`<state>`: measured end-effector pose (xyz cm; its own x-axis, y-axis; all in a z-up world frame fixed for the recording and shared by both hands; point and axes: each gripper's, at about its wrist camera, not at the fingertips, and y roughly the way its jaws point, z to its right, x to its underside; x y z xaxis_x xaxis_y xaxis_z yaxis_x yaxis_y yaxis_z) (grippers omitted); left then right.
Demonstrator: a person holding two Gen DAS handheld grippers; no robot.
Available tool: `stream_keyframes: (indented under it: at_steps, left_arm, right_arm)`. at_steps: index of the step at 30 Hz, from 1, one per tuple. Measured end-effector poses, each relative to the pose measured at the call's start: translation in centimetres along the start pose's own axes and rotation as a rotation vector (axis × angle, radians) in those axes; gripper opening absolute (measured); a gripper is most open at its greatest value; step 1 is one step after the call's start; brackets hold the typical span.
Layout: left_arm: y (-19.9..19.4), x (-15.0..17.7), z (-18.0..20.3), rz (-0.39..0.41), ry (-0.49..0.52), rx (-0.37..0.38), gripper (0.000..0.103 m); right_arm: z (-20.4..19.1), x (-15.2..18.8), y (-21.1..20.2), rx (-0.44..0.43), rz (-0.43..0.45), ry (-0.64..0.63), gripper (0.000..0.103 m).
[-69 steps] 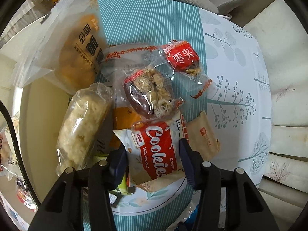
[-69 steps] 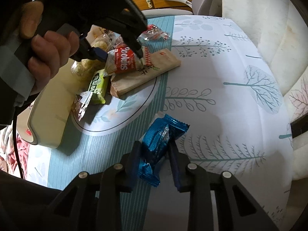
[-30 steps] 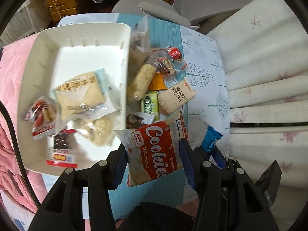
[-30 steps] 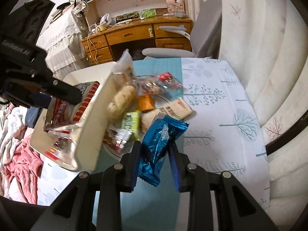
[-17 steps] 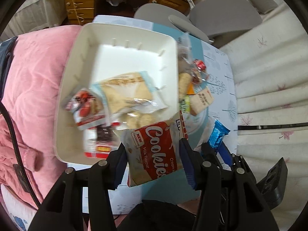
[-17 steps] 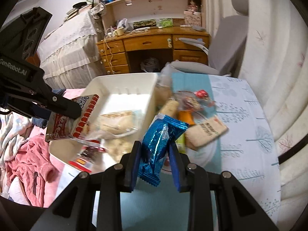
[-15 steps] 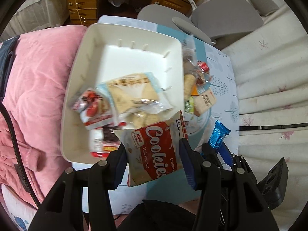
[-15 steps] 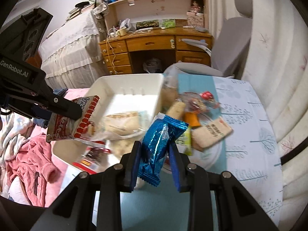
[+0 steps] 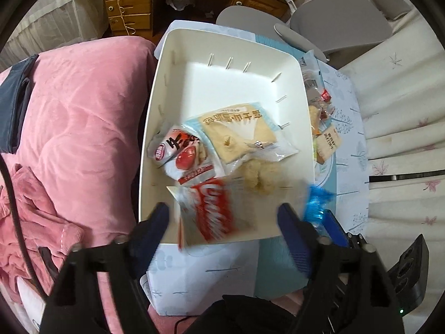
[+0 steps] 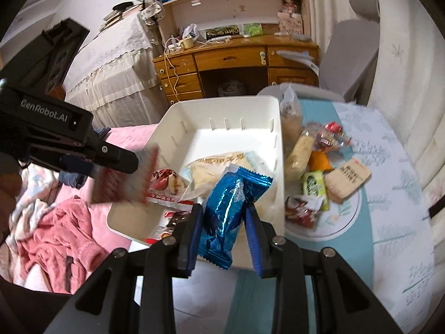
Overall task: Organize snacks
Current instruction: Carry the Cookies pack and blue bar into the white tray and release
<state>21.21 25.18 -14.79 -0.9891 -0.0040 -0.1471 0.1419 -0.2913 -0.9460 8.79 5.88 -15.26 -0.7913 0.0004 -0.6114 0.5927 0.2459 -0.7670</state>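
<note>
Left wrist view: left gripper [image 9: 222, 217] jaws are opening, clear of the blurred red-and-white cookie packet [image 9: 205, 211] above the white plastic bin [image 9: 230, 47]. Right gripper [image 10: 224, 220] jaws are opening around the blue foil snack packet [image 10: 230, 208]; best release it over bare bin floor.

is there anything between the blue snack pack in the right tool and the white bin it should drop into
Nothing visible blocks it. The blue snack pack sits between the right tool's opening jaws, directly over the near edge of the white bin, whose top is open. Only loose snacks lie inside.
</note>
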Motion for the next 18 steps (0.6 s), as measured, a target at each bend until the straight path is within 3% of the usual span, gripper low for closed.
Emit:
stream_keyframes:
  at_steps: [2, 11, 18]
  left_arm:
    - [0.0, 0.0, 0.1, 0.000, 0.022, 0.000, 0.080]
    - [0.3, 0.3, 1.3, -0.003, 0.098, -0.039, 0.080]
    - [0.7, 0.9, 3.5, 0.021, 0.159, -0.022, 0.080]
  right_arm:
    - [-0.1, 0.2, 0.1, 0.005, -0.002, 0.027, 0.046]
    - [1.9, 1.1, -0.1, 0.018, -0.017, 0.181, 0.050]
    - [5.2, 2.1, -0.8, 0.022, -0.042, 0.319, 0.053]
